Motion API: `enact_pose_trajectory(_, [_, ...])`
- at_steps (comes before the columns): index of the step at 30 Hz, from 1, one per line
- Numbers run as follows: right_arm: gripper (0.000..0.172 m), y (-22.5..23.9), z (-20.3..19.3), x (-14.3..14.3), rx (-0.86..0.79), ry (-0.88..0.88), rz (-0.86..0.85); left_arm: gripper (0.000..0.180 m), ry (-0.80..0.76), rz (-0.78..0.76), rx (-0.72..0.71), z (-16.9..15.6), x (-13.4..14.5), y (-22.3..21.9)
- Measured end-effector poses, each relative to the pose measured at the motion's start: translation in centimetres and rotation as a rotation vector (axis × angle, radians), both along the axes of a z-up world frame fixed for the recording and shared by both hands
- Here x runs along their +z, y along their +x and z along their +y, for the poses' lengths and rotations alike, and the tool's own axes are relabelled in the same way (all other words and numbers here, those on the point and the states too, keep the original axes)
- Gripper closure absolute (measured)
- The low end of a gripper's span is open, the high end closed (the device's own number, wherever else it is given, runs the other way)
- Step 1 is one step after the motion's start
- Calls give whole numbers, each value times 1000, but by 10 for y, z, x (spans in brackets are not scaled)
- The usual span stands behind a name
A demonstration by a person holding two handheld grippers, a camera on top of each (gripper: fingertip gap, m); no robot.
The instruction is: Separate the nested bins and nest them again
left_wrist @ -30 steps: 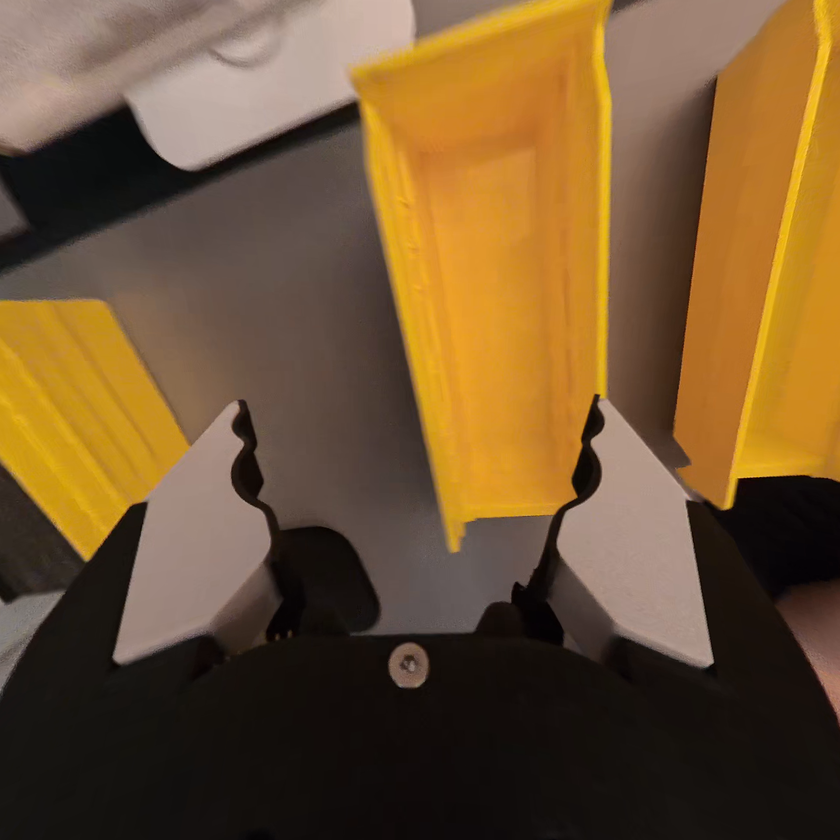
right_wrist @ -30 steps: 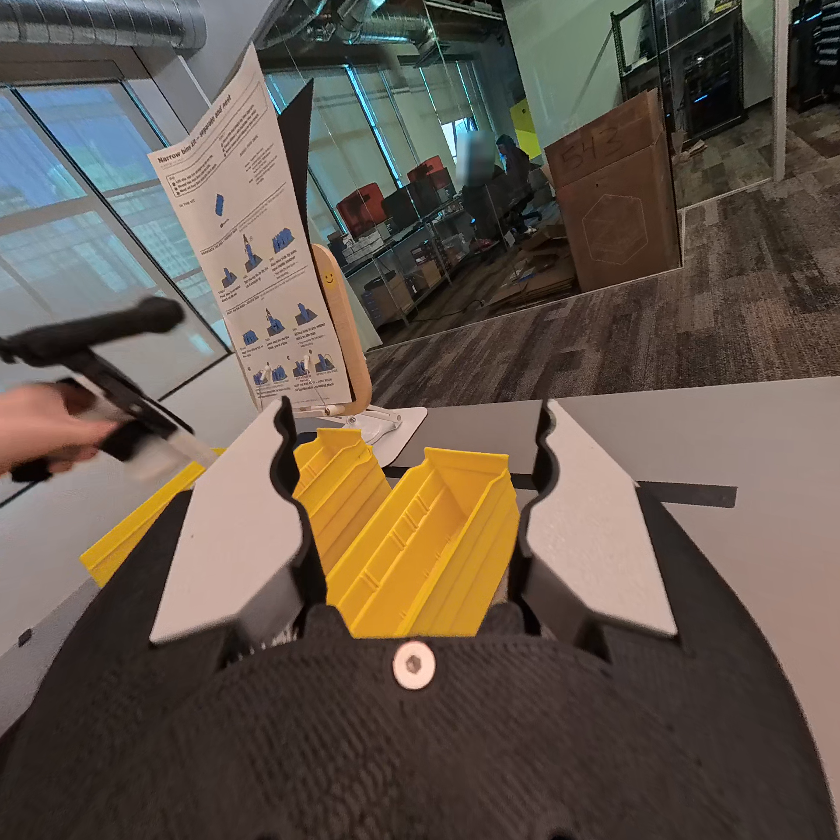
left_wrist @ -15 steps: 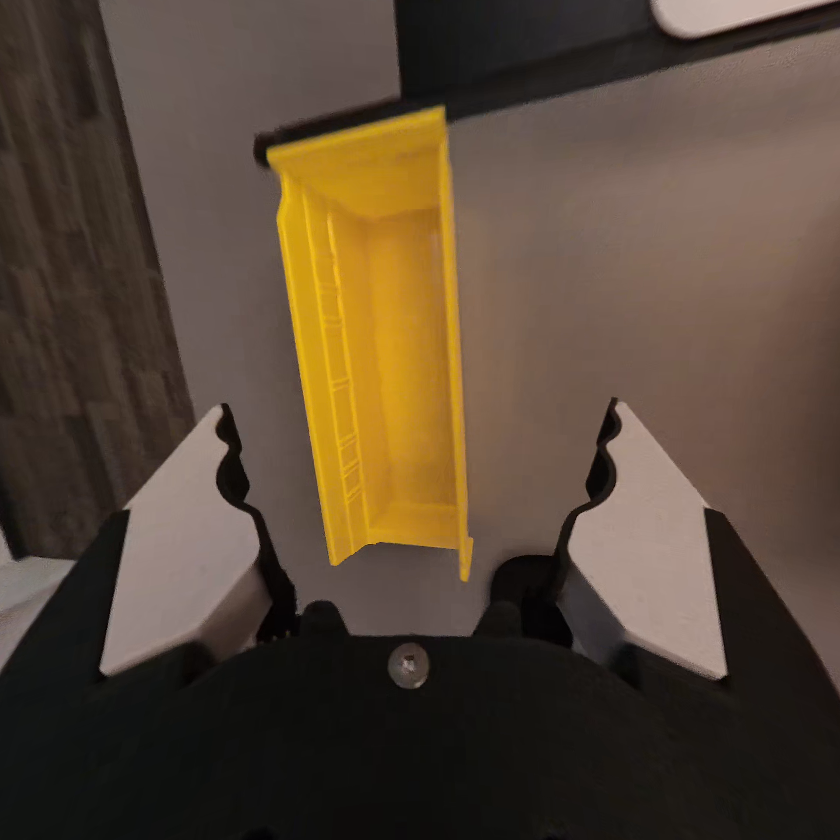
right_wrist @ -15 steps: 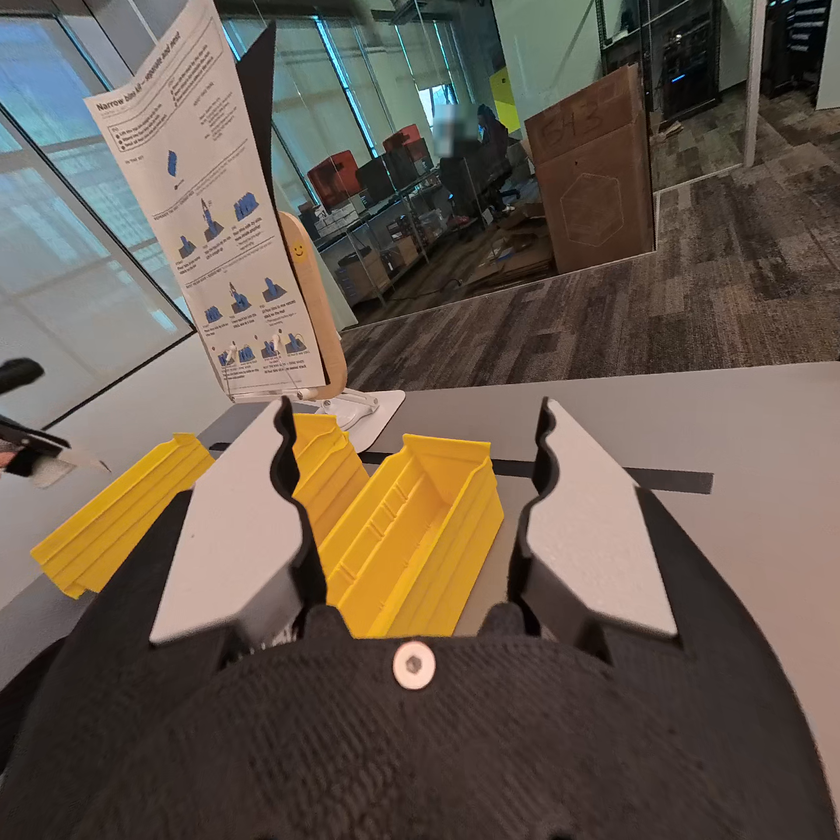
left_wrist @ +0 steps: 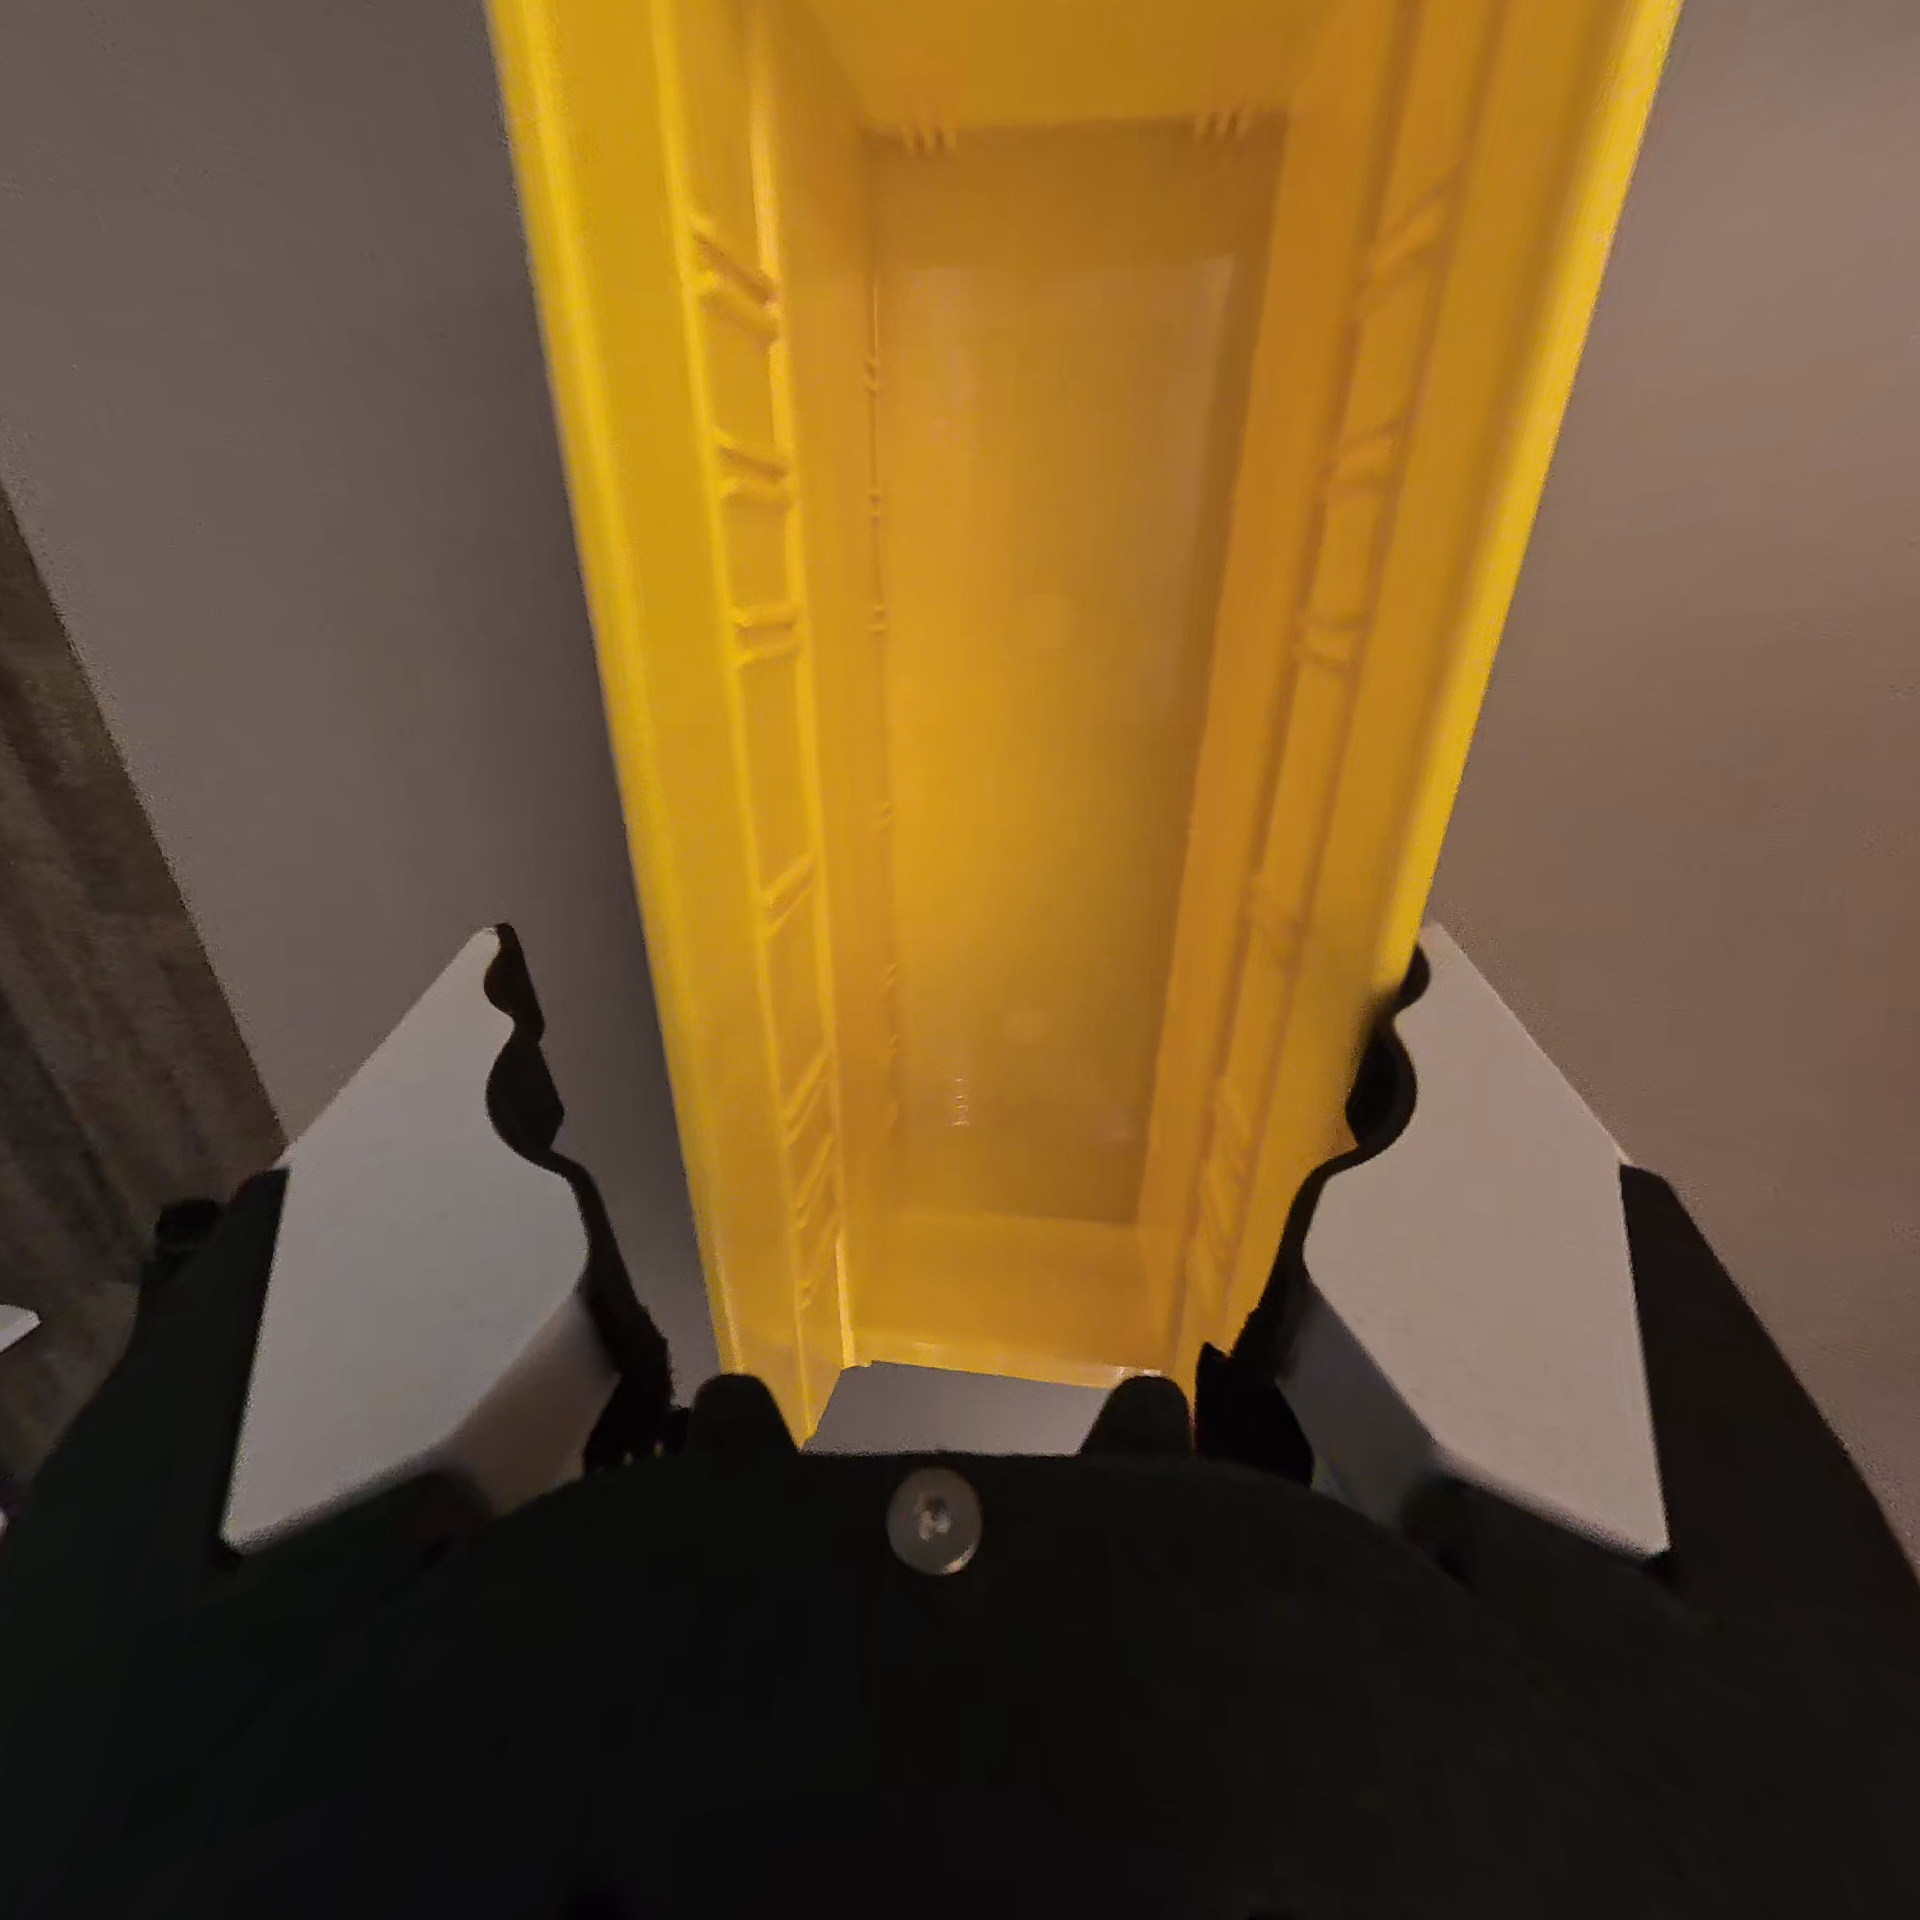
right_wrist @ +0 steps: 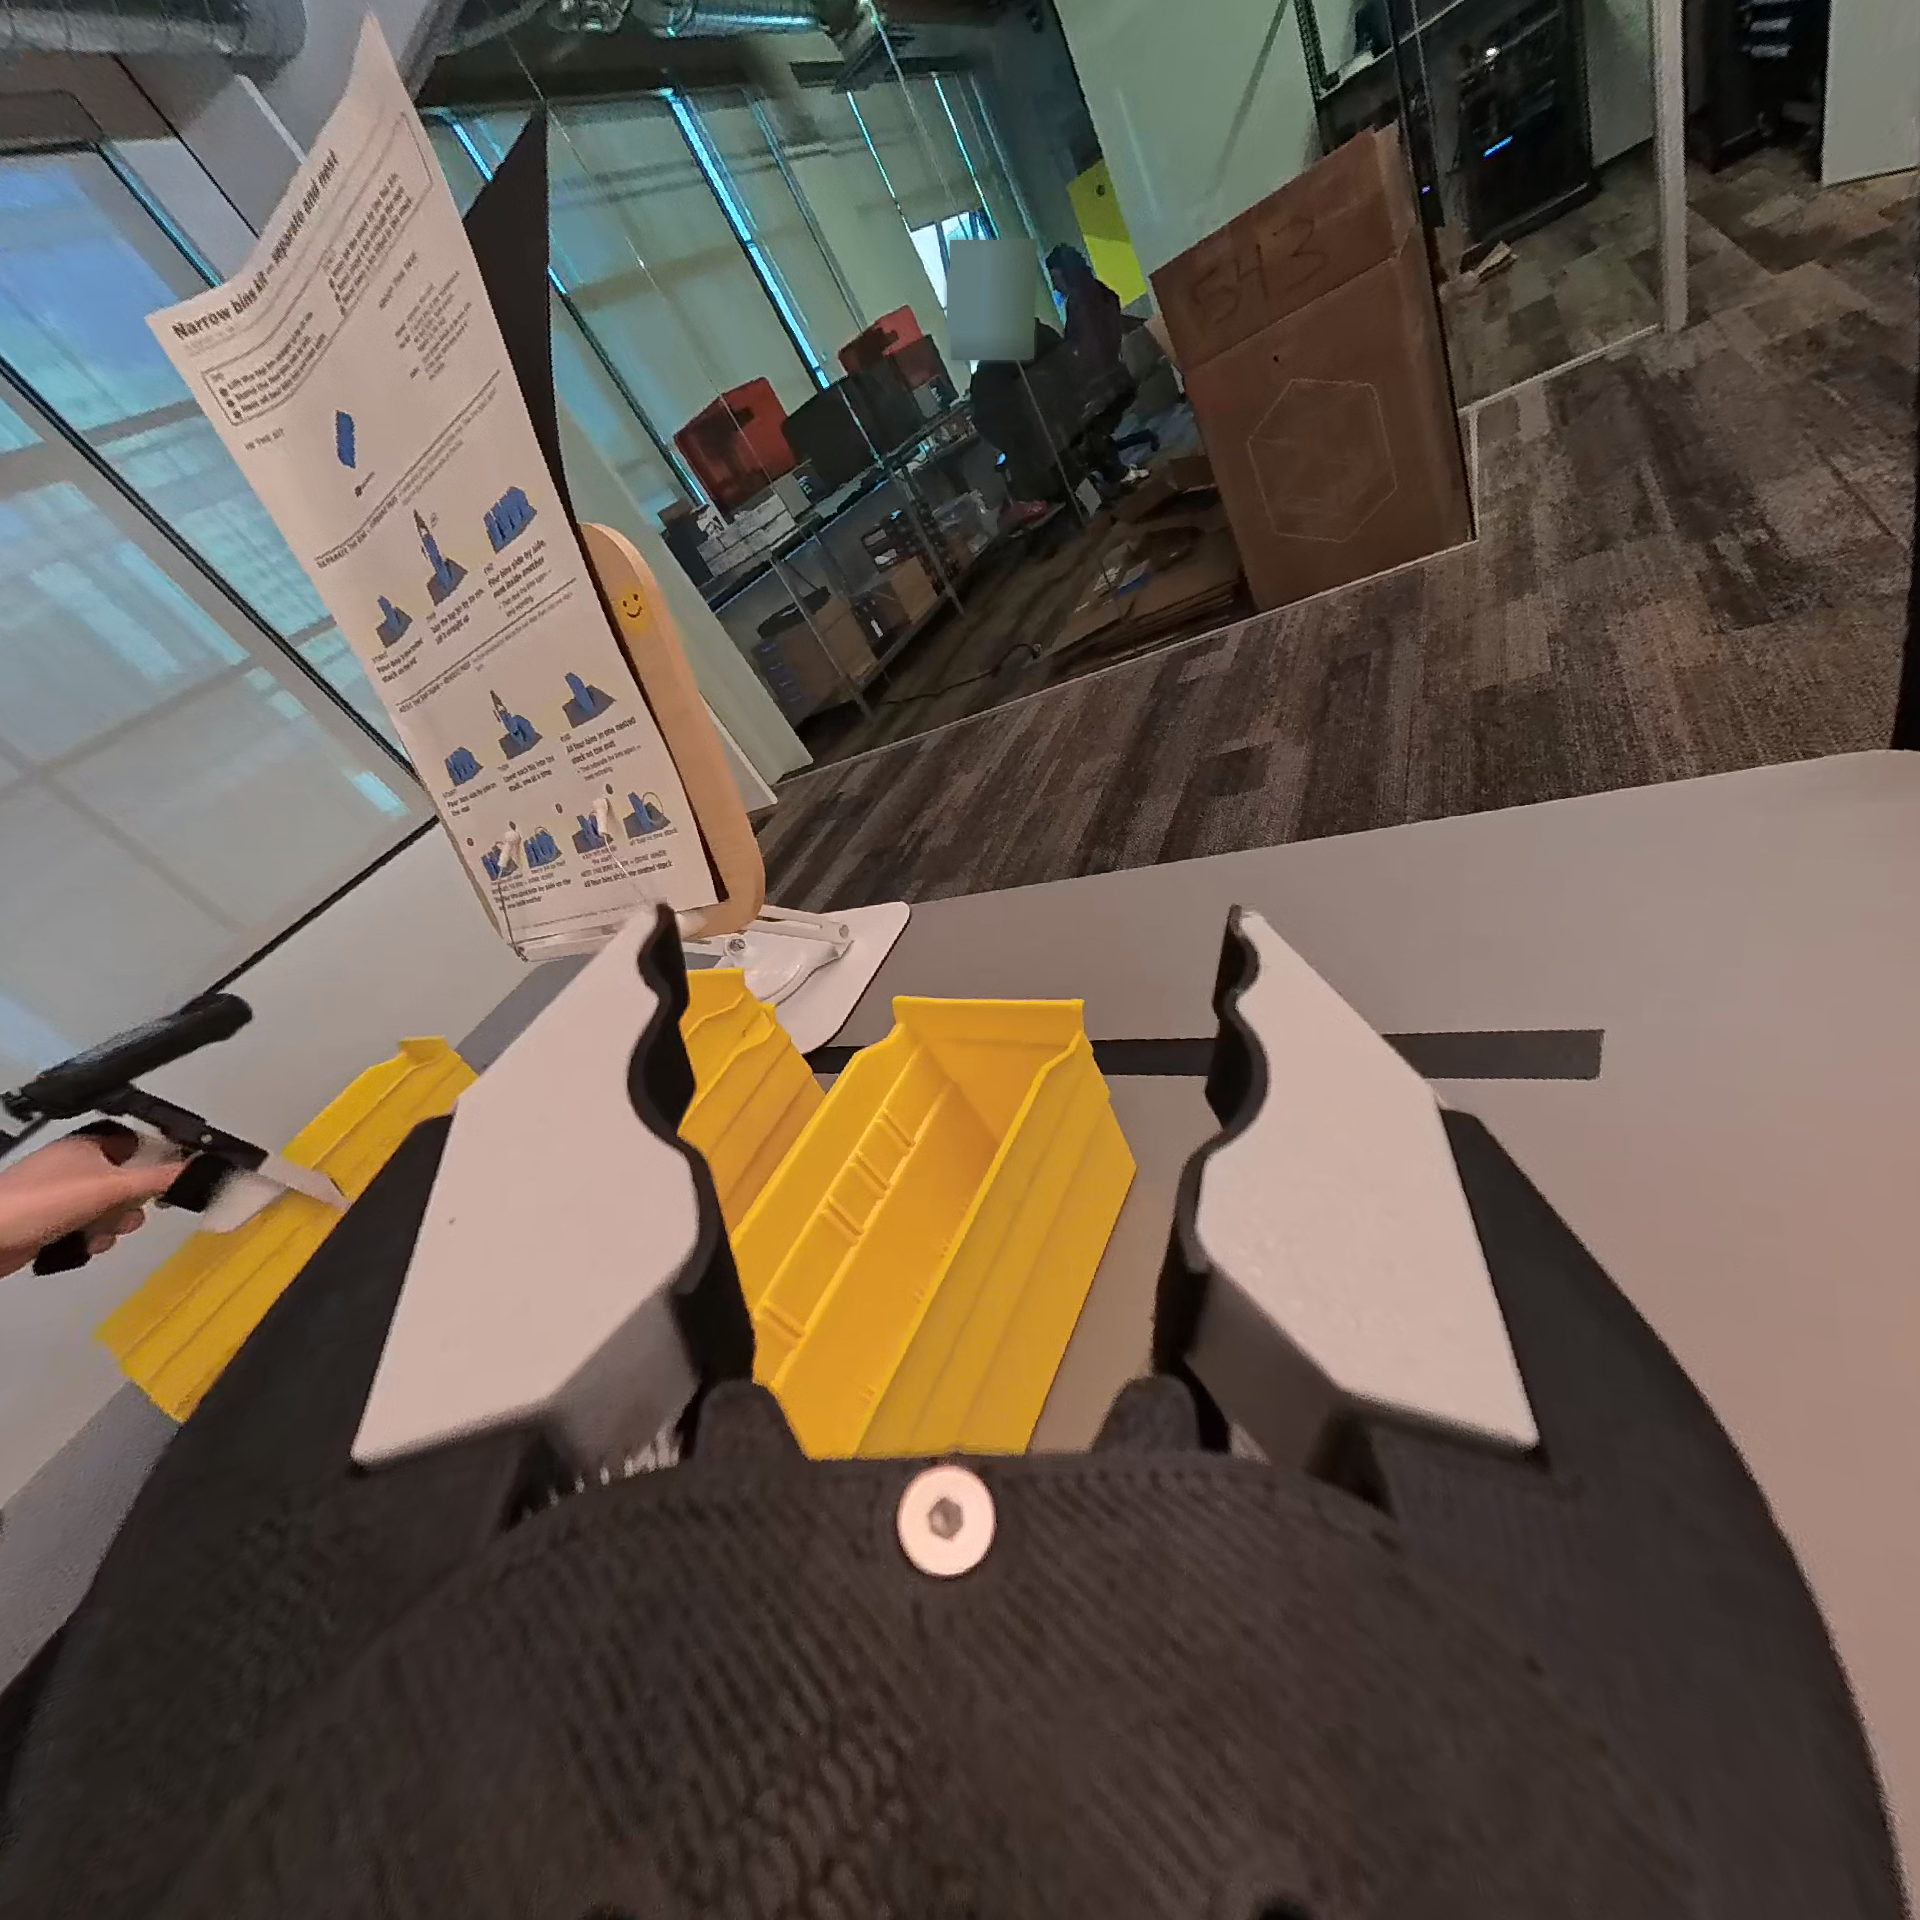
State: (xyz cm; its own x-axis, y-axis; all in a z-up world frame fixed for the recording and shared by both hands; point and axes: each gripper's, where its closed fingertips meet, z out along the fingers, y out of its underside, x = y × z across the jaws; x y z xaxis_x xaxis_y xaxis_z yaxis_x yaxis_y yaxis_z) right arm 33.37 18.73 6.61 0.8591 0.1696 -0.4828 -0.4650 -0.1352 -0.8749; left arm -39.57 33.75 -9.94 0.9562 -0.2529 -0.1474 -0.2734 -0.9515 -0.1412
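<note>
In the left wrist view a long yellow bin [left_wrist: 1039,727] lies open side up on the grey table [left_wrist: 260,520]. Its near end sits between the fingers of my left gripper [left_wrist: 961,945]. The right finger [left_wrist: 1475,1091] is against the bin's right wall, but the left finger [left_wrist: 416,1122] stands clear of it, so the gripper is open. My right gripper [right_wrist: 948,920] is open and empty, hovering above another yellow bin [right_wrist: 935,1195]. A third bin [right_wrist: 748,1081] is partly hidden behind its left finger. The left gripper [right_wrist: 260,1184] also shows at the leftmost bin [right_wrist: 229,1278].
An instruction sheet on a wooden stand with a white base [right_wrist: 810,966] stands at the table's back. A dark tape strip [right_wrist: 1455,1055] crosses the table behind the bins. A person's hand [right_wrist: 62,1205] holds the left gripper. Carpet floor [left_wrist: 83,935] lies past the table's left edge.
My left gripper swung away from the middle bins to the leftmost bin and moved in around its near end, with the jaws widening a little. My right gripper stayed open and hardly moved.
</note>
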Motion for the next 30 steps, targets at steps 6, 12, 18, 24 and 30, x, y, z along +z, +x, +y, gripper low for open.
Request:
enact_pose_trajectory(6, [71,-8,6,-6,0,-39,-61,49,-29,-16,1,-1,-3,11])
enact_pose_trajectory(12, [71,-11,9,-9,17,-48,-56,65,-78,-27,11,-11,1,20])
enact_pose_trajectory(18, [72,-6,9,-11,-1,-58,-55,68,-96,-60,75,-22,25,38])
enact_pose_trajectory(24, [71,59,-2,-35,-460,-233,-207,69,-83,-19,56,-39,76,70])
enact_pose_trajectory(30, [70,82,-5,-29,-730,-170,-366,68,-51,-104,-30,-57,141,162])
